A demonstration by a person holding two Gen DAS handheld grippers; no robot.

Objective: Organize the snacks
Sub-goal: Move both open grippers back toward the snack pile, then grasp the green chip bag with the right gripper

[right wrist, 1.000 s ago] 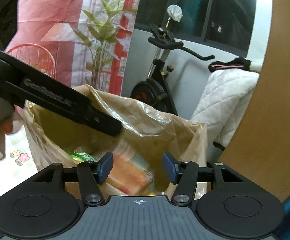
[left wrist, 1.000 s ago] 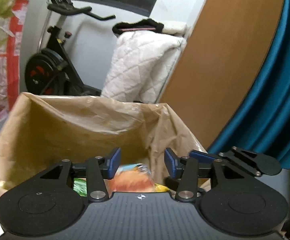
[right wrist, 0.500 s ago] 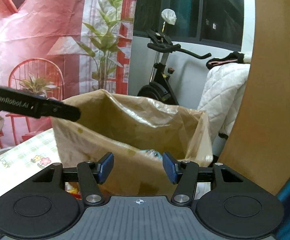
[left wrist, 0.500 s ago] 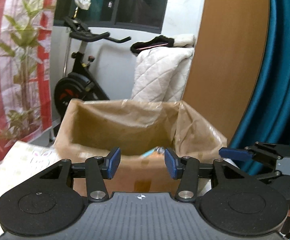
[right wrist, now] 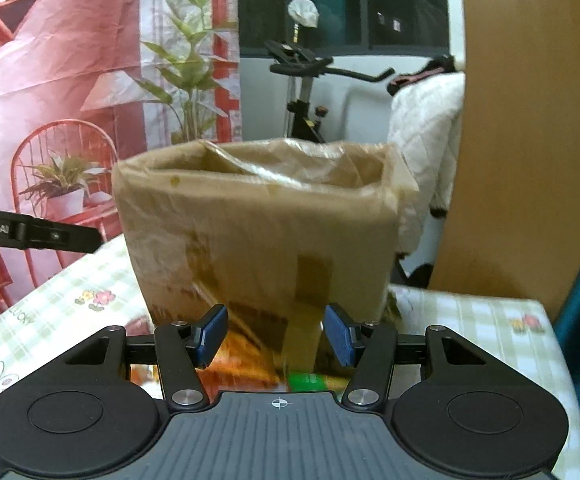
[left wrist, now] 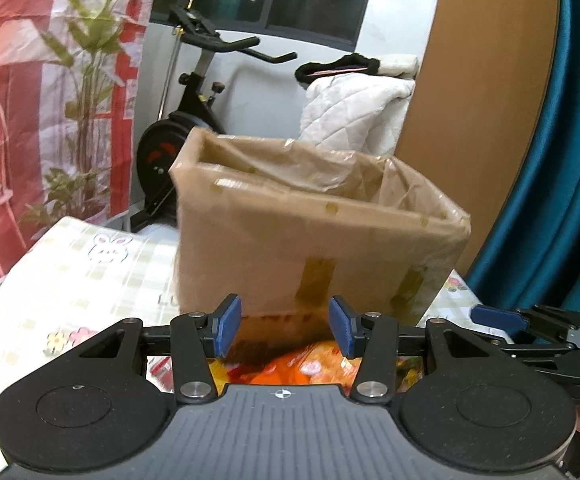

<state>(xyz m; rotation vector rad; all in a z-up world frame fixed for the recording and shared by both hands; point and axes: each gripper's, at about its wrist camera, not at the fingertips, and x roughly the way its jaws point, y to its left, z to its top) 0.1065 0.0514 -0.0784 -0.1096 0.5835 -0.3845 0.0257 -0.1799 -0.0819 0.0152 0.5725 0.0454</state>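
Observation:
A brown cardboard box lined with a plastic bag [left wrist: 314, 236] stands on the table; it also shows in the right wrist view [right wrist: 261, 232]. Its inside is hidden from here. My left gripper [left wrist: 285, 331] is open and empty, in front of the box and above orange snack packets [left wrist: 310, 368] lying on the table. My right gripper [right wrist: 275, 335] is open and empty, facing the box, with orange [right wrist: 241, 368] and green [right wrist: 310, 382] packets below it. The right gripper's fingers [left wrist: 498, 317] show at the right edge of the left wrist view.
The table has a checked cloth with flowers and rabbits [left wrist: 89, 272]. Behind it stand an exercise bike [left wrist: 193, 120], a white quilt [left wrist: 354, 112], a wooden panel [left wrist: 486, 120], a blue curtain [left wrist: 570, 200] and a red printed hanging [right wrist: 69, 80].
Both grippers pulled back and down from over the box's open top to the table in front of it. The snacks inside are out of sight; packets on the table came into view.

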